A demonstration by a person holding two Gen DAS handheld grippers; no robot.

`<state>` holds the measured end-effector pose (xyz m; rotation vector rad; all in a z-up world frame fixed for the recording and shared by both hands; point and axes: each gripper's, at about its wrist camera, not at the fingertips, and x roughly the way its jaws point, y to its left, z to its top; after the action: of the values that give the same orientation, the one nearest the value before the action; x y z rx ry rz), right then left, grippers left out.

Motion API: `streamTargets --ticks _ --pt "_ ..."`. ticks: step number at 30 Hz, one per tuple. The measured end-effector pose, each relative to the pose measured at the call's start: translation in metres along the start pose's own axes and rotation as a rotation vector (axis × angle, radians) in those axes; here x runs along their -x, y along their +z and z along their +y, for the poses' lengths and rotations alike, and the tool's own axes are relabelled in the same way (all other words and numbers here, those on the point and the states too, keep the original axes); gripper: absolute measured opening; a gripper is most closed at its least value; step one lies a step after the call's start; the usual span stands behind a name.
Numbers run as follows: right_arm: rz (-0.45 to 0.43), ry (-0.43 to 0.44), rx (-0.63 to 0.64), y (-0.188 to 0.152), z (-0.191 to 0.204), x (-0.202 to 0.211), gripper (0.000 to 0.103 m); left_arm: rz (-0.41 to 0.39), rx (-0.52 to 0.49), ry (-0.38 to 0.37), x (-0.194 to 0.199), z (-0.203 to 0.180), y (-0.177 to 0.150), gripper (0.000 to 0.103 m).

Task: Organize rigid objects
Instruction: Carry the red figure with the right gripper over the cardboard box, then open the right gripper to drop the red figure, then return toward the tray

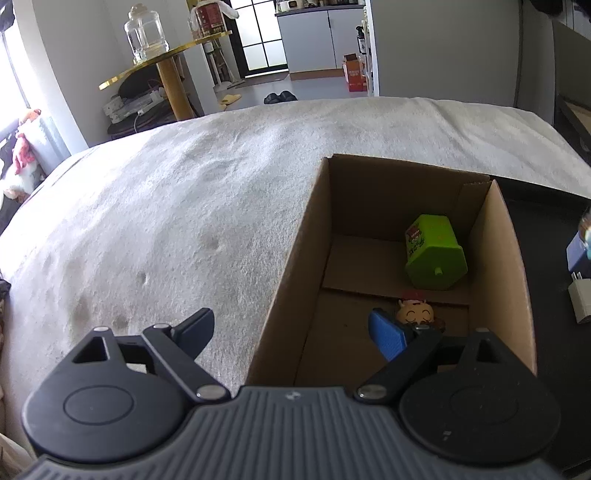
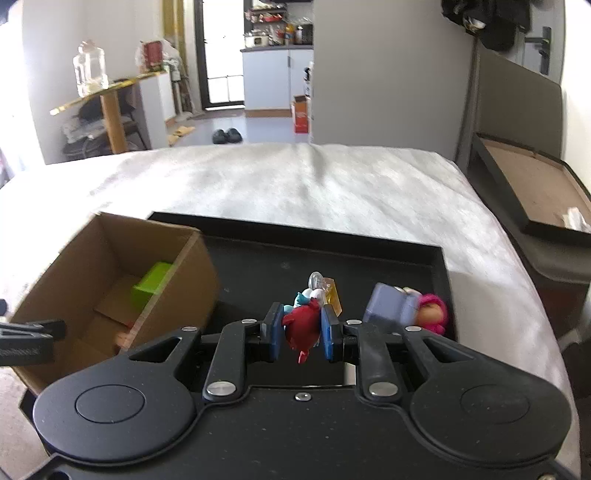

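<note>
- right hand-held gripper (image 2: 301, 332), nearest the right wrist camera: its blue pads (image 2: 274, 334) are closed tight on a small red figurine (image 2: 303, 328), which hangs between them above the black tray (image 2: 258, 266).
- a pale blue-and-white piece and a clear, amber-tinted bit sit just behind the red figurine; cannot tell whether they are part of it or separate.
- on the tray, to the right of the gripper: a lavender block (image 2: 388, 306) touching a doll with a pink hood (image 2: 432, 310), near the tray's right wall.
- left hand-held gripper (image 1: 295, 332), nearest the left wrist camera: fingers spread wide, nothing between the pads. the left finger (image 1: 195, 328) is over the white bed cover (image 1: 166, 206), the blue-padded right finger (image 1: 388, 332) is inside the cardboard box (image 1: 295, 280), so the jaws straddle the box's left wall.
- the box is open-topped and stands on the bed cover, touching the left edge of the tray.
- in the box: a green hexagonal container (image 1: 436, 254) lying on its side toward the far right corner; a small smiling figure with a red cap (image 1: 415, 314) on the floor of the box, just beside the blue pad.
- right of the box in the left wrist view: a white plug adapter (image 1: 581, 299) on the tray, and a blue item at the frame edge, too cropped to name.
- background: a glass jar (image 1: 146, 33) on a gold-rimmed side table (image 1: 159, 62).
</note>
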<state>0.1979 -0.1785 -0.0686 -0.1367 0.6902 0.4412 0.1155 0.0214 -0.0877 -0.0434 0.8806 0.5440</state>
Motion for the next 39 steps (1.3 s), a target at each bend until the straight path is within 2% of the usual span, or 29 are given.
streamTargets --ticks 4,6,8,12,14,18,25,27,29,31,34,37,39 --pt "-0.026 0.034 0.011 0.007 0.012 0.001 0.021 -0.003 0.009 -0.016 -0.001 0.002 -0.002 0.087" --pt "-0.035 0.053 0.013 0.011 0.019 0.001 0.021 -0.008 0.013 -0.020 0.000 0.003 -0.003 0.083" --pt "-0.052 0.081 0.024 0.015 0.027 0.003 0.021 -0.008 0.017 -0.029 0.000 0.006 -0.004 0.071" --pt "-0.079 0.147 0.041 0.020 0.043 0.004 0.021 -0.010 0.025 -0.039 0.000 0.009 -0.007 0.054" --pt "-0.084 0.174 0.051 0.021 0.052 0.004 0.021 -0.010 0.032 -0.043 -0.001 0.011 -0.008 0.038" --pt "-0.072 0.225 0.081 0.022 0.068 -0.002 0.021 -0.012 0.055 -0.029 -0.002 0.016 -0.005 0.018" --pt "-0.035 0.249 0.110 0.020 0.086 -0.009 0.022 -0.010 0.057 -0.049 -0.003 0.020 -0.005 0.017" --pt "-0.014 0.233 0.111 0.018 0.087 -0.010 0.026 -0.009 0.057 -0.052 -0.002 0.020 -0.005 0.017" --pt "-0.023 0.228 0.107 0.017 0.084 -0.006 0.036 -0.008 0.055 -0.054 -0.001 0.019 -0.004 0.016" --pt "-0.032 0.207 0.100 0.016 0.079 0.000 0.041 -0.005 0.055 -0.053 0.000 0.019 -0.003 0.016" --pt "-0.032 0.177 0.086 0.014 0.064 0.006 0.042 -0.008 0.048 -0.035 0.002 0.016 -0.002 0.017" --pt "-0.021 0.132 0.066 0.010 0.046 0.005 0.043 -0.007 0.029 -0.030 0.004 0.012 0.002 0.023" --pt "0.001 0.105 0.048 0.004 0.033 0.002 0.043 0.005 0.021 -0.031 0.005 0.008 0.004 0.035"
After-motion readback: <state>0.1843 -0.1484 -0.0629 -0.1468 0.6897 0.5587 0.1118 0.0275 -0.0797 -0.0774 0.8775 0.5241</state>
